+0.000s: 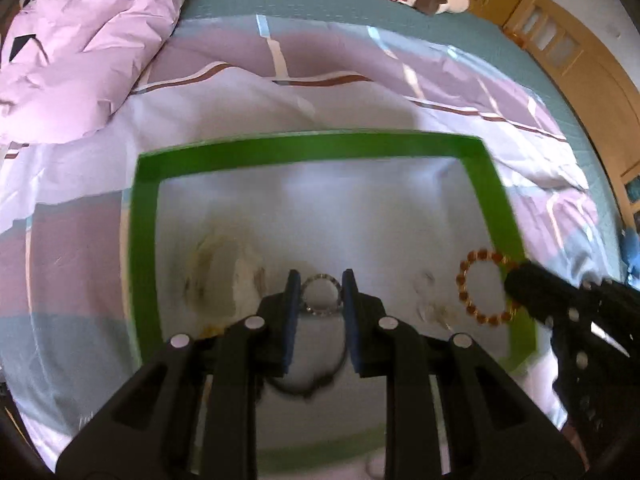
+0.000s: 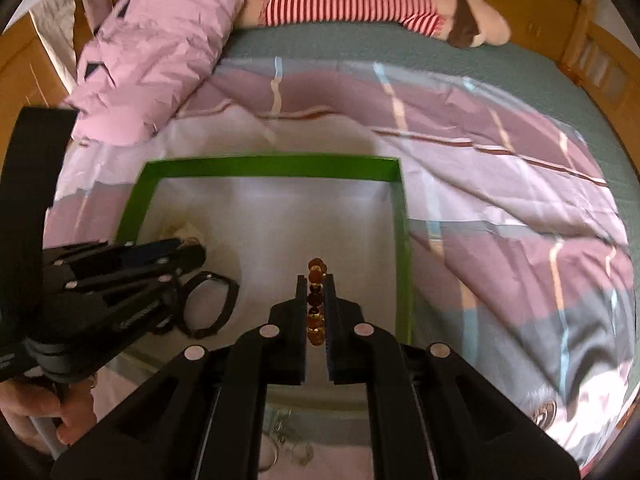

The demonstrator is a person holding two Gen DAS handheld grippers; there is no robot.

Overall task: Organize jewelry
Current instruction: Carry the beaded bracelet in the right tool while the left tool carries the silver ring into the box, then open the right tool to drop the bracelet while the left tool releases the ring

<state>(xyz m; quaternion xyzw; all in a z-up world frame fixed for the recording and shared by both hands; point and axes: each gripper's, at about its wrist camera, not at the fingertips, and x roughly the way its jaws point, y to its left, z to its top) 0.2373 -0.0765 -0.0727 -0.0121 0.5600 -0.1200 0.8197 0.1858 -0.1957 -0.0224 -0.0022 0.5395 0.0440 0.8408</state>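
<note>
1. A green-rimmed tray (image 1: 312,142) with a white floor lay on a patchwork bedspread (image 1: 80,240) of mauve, grey and pale blue panels.
2. The left gripper (image 1: 320,292) pointed steeply down over the tray, its blue-padded jaws set a little apart and closed on a clear beaded bracelet (image 1: 321,295), which sat across the gap between the pads.
3. In the right wrist view the same left gripper (image 2: 192,254) came in from the left edge, with a hand (image 2: 44,416) around its handle below.
4. A dark bracelet (image 2: 208,306) lay on the tray floor just beside and under the left gripper's fingers.
5. The right gripper (image 2: 316,284) was pinched almost fully together on an amber beaded bracelet (image 2: 315,300), seen edge-on as a column of beads between the jaws.
6. From the left wrist view that amber beaded bracelet (image 1: 484,286) hung as an open ring over the tray's right rim, gripped at its right side by the right gripper (image 1: 516,280).
7. Some blurred, pale jewelry (image 1: 224,272) lay on the tray floor to the left; its kind could not be told.
8. A crumpled pink duvet (image 2: 156,52) and a plush toy in a red-and-white striped top (image 2: 348,0) lay at the far end of the bed.
</note>
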